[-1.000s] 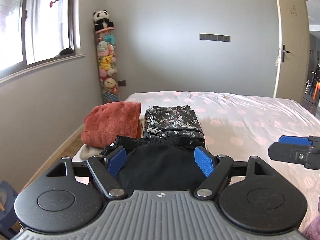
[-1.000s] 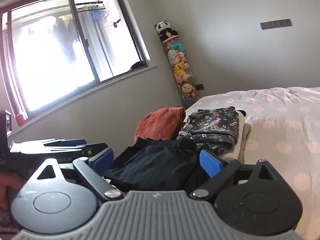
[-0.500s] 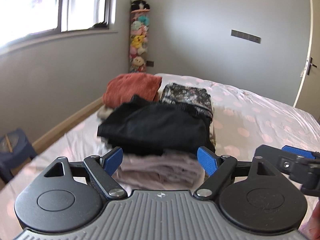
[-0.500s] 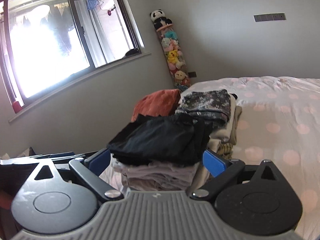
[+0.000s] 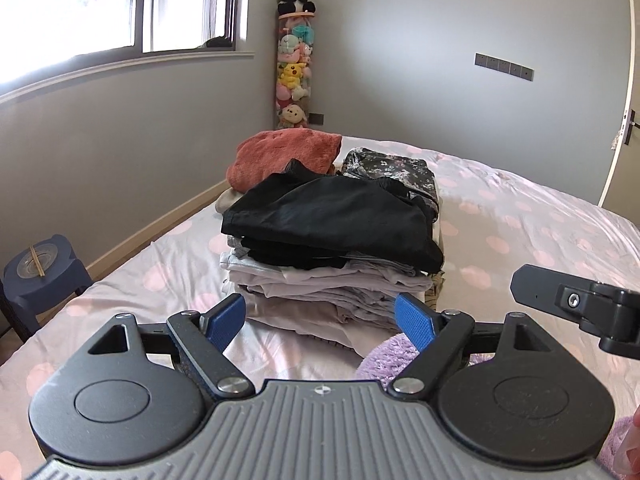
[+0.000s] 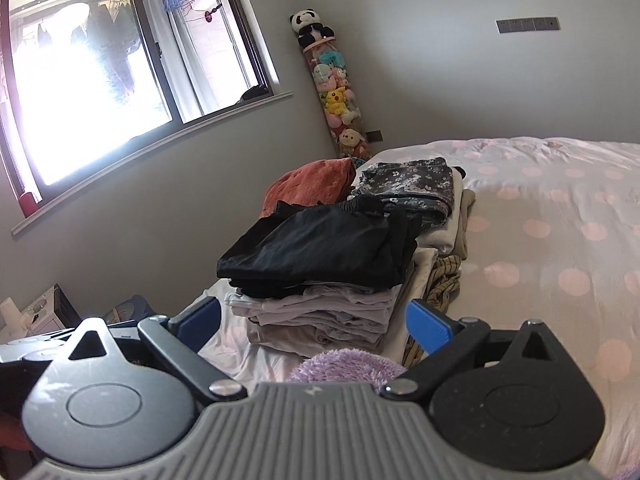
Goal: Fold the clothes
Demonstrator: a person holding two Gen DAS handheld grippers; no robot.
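Stacks of folded clothes on the bed point(image 5: 540, 216), counted: three. Near stack point(image 5: 332, 280) carries a black garment point(image 5: 332, 216) on top, over pale folded layers; its long axis runs left to right across the left view, folded edge toward the cameras. Behind it, a rust-red item point(image 5: 280, 156) on the left and a floral item point(image 5: 392, 168) on the right, each topping its own stack. Purple fuzzy cloth point(image 5: 388, 356) lies just below the left tongs point(image 5: 324, 316). Tongs, counted: two. Left tongs stand apart, empty. Right tongs point(image 6: 316, 320) likewise stand apart, holding nothing.
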